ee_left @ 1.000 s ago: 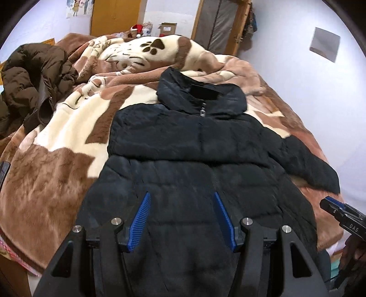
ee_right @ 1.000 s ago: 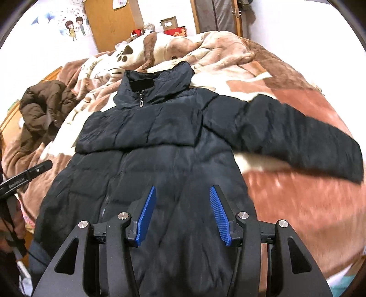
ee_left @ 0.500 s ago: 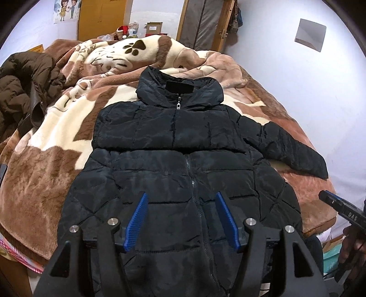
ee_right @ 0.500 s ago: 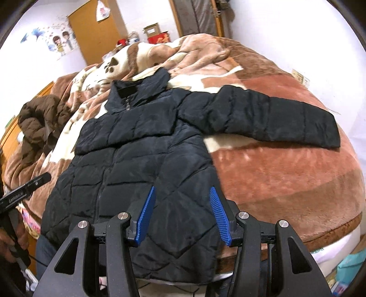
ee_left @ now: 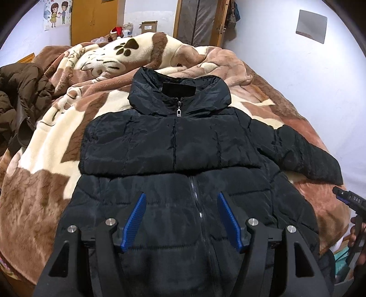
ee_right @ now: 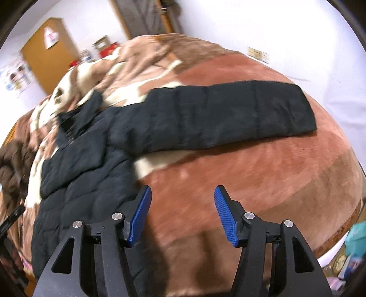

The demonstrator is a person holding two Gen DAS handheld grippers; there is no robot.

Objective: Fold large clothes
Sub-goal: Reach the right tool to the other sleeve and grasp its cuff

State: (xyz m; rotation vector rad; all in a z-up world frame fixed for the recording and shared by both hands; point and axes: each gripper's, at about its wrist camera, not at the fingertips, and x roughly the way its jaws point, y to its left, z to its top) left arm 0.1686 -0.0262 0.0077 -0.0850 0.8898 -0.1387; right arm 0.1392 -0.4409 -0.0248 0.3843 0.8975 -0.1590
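Now the black jacket [ee_left: 183,160] lies flat on its back on the bed, with the zipper [ee_left: 196,205] closed and the collar [ee_left: 178,96] at the far end. One sleeve [ee_right: 228,114] is stretched out straight to the side over the blanket [ee_left: 45,194], while on the other side no sleeve is spread out; I cannot tell where it lies. The left gripper [ee_left: 181,217] hangs above the lower front of the jacket, its blue fingers [ee_left: 135,219] wide apart and holding nothing. The right gripper [ee_right: 181,212] is over the bare blanket just beside the edge of the jacket body, also wide apart and with nothing between the fingers; this view is a little blurred. A brown coat [ee_left: 20,102] lies in a heap at the left edge of the bed, well apart from the jacket. Behind the bed stands a wooden wardrobe [ee_left: 93,20].
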